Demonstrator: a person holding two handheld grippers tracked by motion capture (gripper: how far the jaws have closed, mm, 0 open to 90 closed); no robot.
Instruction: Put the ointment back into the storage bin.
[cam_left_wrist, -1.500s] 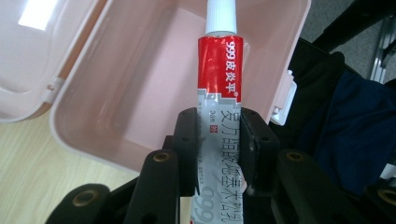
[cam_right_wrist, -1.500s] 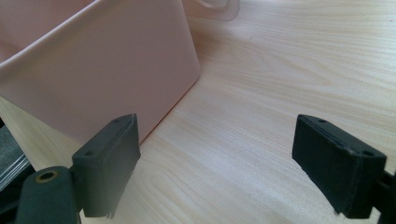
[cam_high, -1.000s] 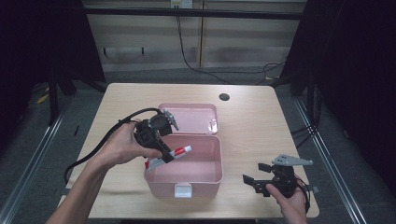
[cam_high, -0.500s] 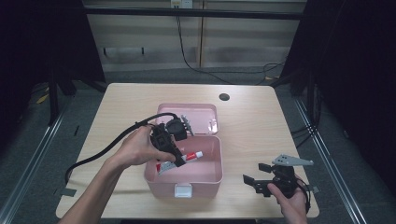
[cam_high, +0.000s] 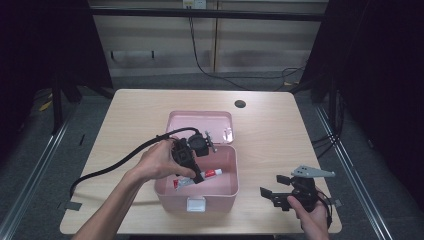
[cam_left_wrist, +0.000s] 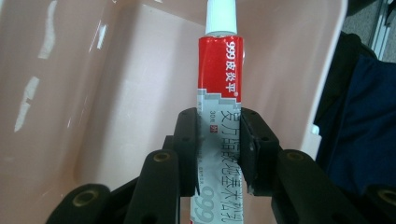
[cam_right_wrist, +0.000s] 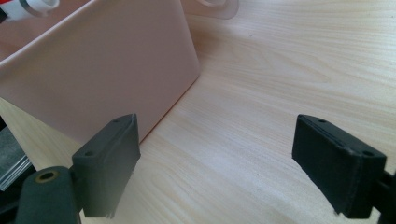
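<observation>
An open pink box stands in the middle of the wooden table, its lid lying back behind it. My left gripper reaches down into the box and is shut on a red, silver and white tube of ointment. In the left gripper view the two black jaws clamp the tube's silver lower part, and its white cap points at the box's inner wall. My right gripper rests open on the table right of the box; its view looks past spread fingers at the box's outer wall.
A black cable trails from the left gripper across the table's left side. A dark round hole sits in the tabletop behind the lid. Bare wood lies right of the box. Dark floor and rails surround the table.
My left hand has carried the tube rightward and down, from above the box's left rim into the box. The right gripper has stayed where it was.
</observation>
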